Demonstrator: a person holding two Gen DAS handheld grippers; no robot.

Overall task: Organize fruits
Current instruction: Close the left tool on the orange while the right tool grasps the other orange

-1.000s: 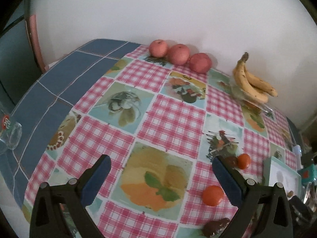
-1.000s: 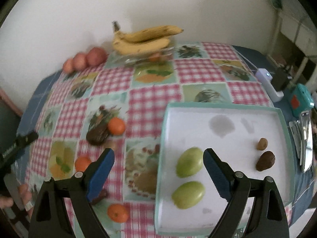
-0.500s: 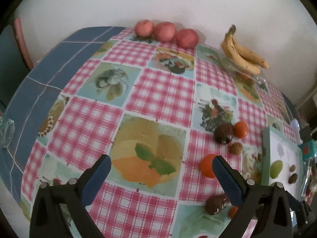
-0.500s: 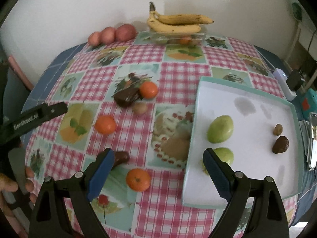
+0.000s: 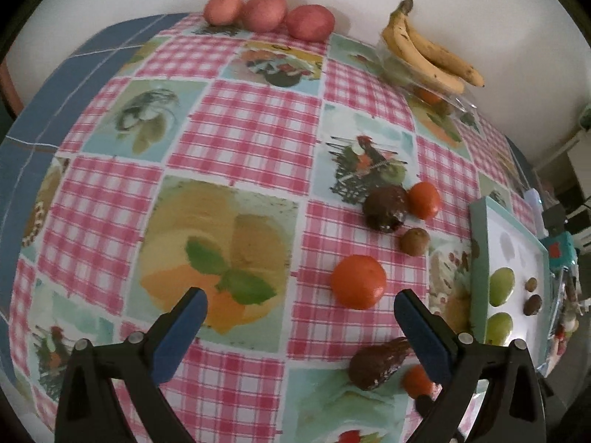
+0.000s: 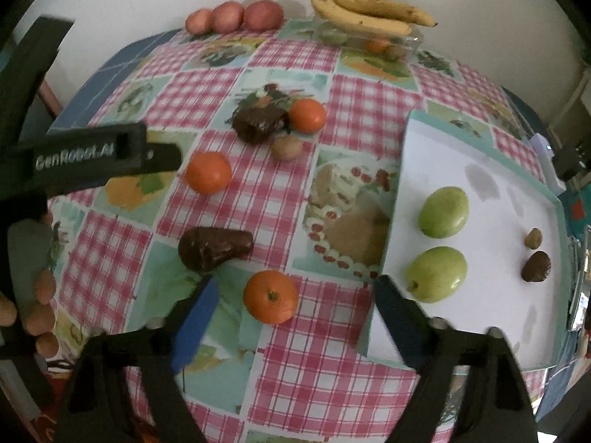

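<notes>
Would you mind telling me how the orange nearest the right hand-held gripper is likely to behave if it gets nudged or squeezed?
The nearest orange looks round and sits loose on the flat tablecloth, so a nudge would probably roll it. Its dimpled peel should grip fairly well. The open right hand-held gripper looks wide enough to straddle it.

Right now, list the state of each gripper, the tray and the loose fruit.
left gripper: open, empty, above the cloth.
right gripper: open, empty, fingers either side of the nearest orange tangerine.
teal-rimmed white tray: holds two green fruits and two small brown ones.
second orange tangerine: loose on the cloth.
dark brown pear-shaped fruit: lying on its side.
yellow banana bunch: resting on a clear container.
</notes>
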